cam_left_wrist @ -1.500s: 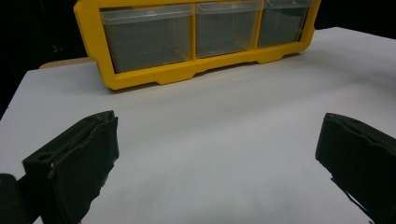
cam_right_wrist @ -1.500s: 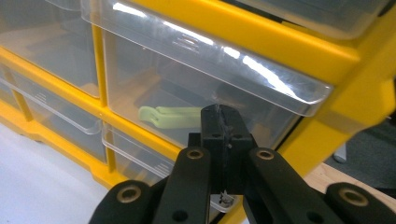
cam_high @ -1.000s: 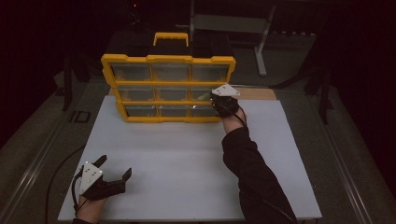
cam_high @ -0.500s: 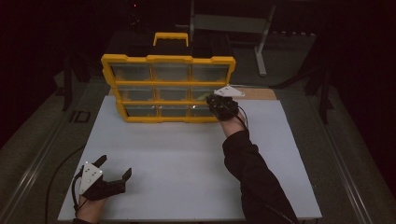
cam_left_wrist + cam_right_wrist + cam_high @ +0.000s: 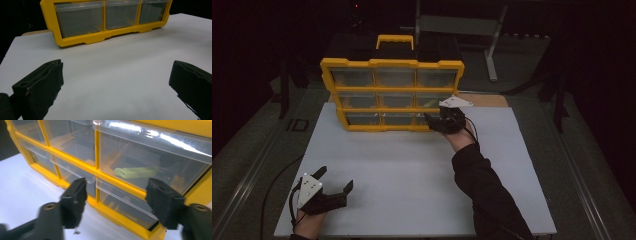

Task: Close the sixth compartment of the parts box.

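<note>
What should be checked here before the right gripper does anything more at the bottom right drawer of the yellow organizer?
1. Right gripper jaws apart: ok; they have just been opening and nothing is between them.
2. Aimed at the bottom right drawer: ok; the jaws stand either side of its front.
3. Drawer pushed fully home: cannot tell; its front seems to stand slightly proud of the yellow organizer.
4. Green clip out of the way: ok; it lies in the drawer above.
5. Left gripper clear of the work: ok; it rests open near the front of the white board.
6. Organizer standing steady: ok; it stands upright on the board.
</note>
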Tool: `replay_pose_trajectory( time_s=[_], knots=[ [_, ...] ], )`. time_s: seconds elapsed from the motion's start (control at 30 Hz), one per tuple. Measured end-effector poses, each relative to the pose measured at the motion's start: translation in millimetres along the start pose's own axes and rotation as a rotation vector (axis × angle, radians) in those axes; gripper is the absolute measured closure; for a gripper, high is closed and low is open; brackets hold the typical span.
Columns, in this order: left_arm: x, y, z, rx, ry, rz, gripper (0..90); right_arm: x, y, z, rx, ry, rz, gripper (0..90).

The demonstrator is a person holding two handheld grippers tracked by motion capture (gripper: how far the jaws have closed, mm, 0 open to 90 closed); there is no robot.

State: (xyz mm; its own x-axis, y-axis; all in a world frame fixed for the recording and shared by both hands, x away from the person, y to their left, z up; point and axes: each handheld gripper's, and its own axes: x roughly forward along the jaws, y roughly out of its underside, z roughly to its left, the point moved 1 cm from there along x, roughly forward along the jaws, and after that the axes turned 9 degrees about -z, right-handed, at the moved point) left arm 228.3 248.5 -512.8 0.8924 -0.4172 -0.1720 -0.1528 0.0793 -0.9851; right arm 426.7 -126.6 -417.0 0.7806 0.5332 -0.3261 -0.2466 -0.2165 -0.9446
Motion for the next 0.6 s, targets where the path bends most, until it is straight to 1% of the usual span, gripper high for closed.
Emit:
replay_pose_trajectory(
  time_s=[0.13, 0.2, 0.27, 0.4, 0.47, 0.53, 0.6],
  knots=[
    [-0.1, 0.0, 0.2, -0.001, -0.001, 0.0, 0.0, -0.6, 1.2, 2.4, 0.008, -0.006, 0.009, 19.2],
    [-0.1, -0.1, 0.2, -0.001, -0.002, 0.0, 0.0, -0.7, 1.6, 3.7, 0.003, -0.002, 0.018, 14.1],
    [0.0, -0.1, 0.1, -0.002, -0.003, 0.001, 0.0, -1.4, 1.4, 5.0, 0.002, 0.007, 0.021, 11.3],
    [0.3, -0.4, -0.3, -0.001, -0.004, 0.002, 0.0, -3.2, -0.7, 5.0, 0.027, -0.041, 0.02, 8.5],
    [0.4, -0.5, -0.3, -0.002, -0.003, 0.003, 0.0, -4.3, -1.7, 5.1, 0.031, -0.037, 0.011, 8.3],
    [0.4, -0.5, -0.3, -0.002, -0.003, 0.004, 0.0, -5.8, -2.2, 4.9, 0.041, -0.058, 0.001, 8.3],
    [0.5, -0.7, -0.4, -0.002, -0.003, 0.003, 0.0, -6.6, -2.1, 5.6, 0.03, -0.077, -0.002, 8.3]
  ],
)
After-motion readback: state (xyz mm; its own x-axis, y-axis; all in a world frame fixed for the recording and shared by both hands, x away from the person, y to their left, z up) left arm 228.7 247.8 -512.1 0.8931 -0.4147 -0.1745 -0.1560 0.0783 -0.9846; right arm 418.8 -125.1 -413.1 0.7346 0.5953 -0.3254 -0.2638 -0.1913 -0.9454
